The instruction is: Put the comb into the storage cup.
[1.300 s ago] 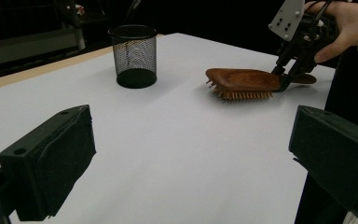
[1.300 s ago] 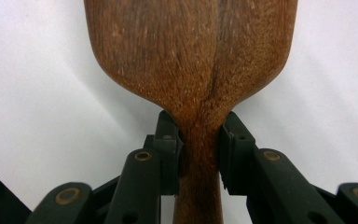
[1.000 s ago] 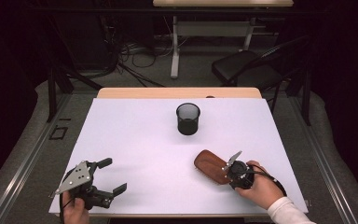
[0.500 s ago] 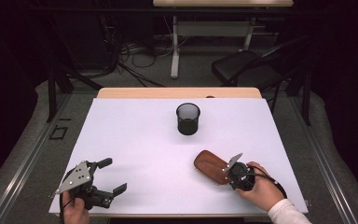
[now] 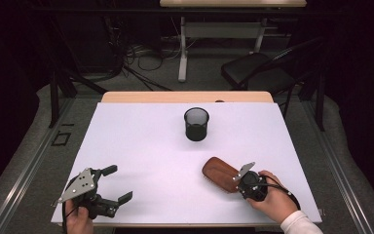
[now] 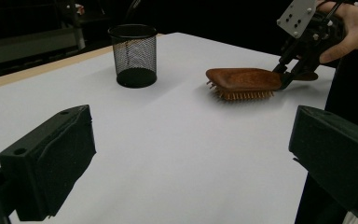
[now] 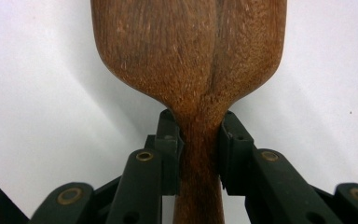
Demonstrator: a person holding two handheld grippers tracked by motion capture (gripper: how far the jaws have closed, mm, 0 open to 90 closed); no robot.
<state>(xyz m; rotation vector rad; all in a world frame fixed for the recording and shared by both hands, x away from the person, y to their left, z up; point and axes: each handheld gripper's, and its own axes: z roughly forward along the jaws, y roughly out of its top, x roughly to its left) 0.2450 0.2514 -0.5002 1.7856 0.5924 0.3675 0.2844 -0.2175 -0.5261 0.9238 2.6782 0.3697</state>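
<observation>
A brown wooden hairbrush (image 5: 220, 173) lies bristles down on the white table (image 5: 141, 146), right of centre near the front. My right gripper (image 5: 234, 184) is shut on its handle; in the right gripper view both pads clamp the narrow neck of the hairbrush (image 7: 191, 60). The left gripper view shows the hairbrush (image 6: 242, 79) resting on its bristles with the right gripper (image 6: 286, 77) at its handle end. My left gripper (image 5: 117, 184) sits at the front left corner, open, with nothing between its fingers (image 6: 51, 158).
A black mesh cup (image 5: 196, 124) stands upright at the table's centre back, also in the left gripper view (image 6: 133, 55). Beyond the table are a desk frame, cables and a dark chair (image 5: 258, 68). A hand (image 5: 272, 200) holds the right gripper near the front edge.
</observation>
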